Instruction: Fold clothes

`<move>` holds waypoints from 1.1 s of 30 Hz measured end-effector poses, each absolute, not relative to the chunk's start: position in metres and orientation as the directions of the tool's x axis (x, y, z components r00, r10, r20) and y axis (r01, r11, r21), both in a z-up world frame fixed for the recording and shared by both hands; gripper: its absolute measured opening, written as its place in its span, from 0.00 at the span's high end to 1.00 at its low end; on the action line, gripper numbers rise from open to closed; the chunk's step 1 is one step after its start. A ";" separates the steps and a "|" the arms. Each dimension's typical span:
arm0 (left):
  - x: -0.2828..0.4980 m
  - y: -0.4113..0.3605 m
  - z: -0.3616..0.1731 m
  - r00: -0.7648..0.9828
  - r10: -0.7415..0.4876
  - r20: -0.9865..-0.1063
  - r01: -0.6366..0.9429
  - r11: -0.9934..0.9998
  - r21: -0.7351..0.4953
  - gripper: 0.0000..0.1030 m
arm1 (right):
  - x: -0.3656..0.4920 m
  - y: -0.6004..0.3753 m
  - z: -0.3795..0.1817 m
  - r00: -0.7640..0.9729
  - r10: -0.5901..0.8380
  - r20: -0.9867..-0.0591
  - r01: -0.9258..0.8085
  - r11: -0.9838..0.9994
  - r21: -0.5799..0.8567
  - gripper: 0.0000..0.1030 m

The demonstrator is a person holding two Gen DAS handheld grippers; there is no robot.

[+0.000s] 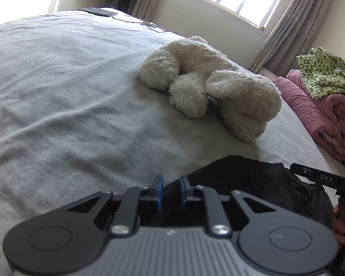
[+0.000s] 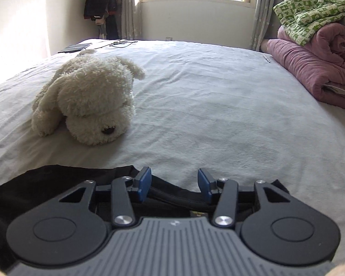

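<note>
Reading "DAS", right gripper point(image 1: 319, 177) gapes over black cloth point(image 2: 57, 179); left gripper point(image 1: 171, 187) pinches it.

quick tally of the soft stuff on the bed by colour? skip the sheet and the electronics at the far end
White: 1, the plush dog
Black: 1, the garment at the near edge under both grippers
Pink: 1, the rolled blanket at the right side
Green and white: 1, the checked garment on top of the blanket
Total: 4
</note>
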State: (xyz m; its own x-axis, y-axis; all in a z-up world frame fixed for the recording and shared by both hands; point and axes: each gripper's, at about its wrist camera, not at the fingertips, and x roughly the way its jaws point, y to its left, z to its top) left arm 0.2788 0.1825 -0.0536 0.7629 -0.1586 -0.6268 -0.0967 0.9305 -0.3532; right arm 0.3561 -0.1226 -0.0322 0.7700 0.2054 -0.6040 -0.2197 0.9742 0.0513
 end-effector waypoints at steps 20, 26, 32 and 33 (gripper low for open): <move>0.271 0.190 -0.050 0.868 -0.094 -0.487 -0.132 0.903 -0.408 1.00 | 0.353 -0.071 -0.050 0.871 0.139 -0.471 -0.243 0.955 -0.168 0.94; 0.284 0.185 -0.066 0.835 -0.071 -0.546 -0.165 0.914 -0.371 1.00 | 0.367 -0.062 -0.065 0.841 0.078 -0.536 -0.227 0.950 -0.217 0.95; 0.280 0.194 -0.061 0.834 -0.137 -0.535 -0.149 0.877 -0.457 0.69 | 0.358 -0.060 -0.052 0.838 0.054 -0.543 -0.202 0.955 -0.215 0.66; 0.279 0.196 -0.058 0.834 -0.141 -0.534 -0.153 0.870 -0.469 0.59 | 0.352 -0.061 -0.047 0.835 0.078 -0.544 -0.213 0.959 -0.188 0.63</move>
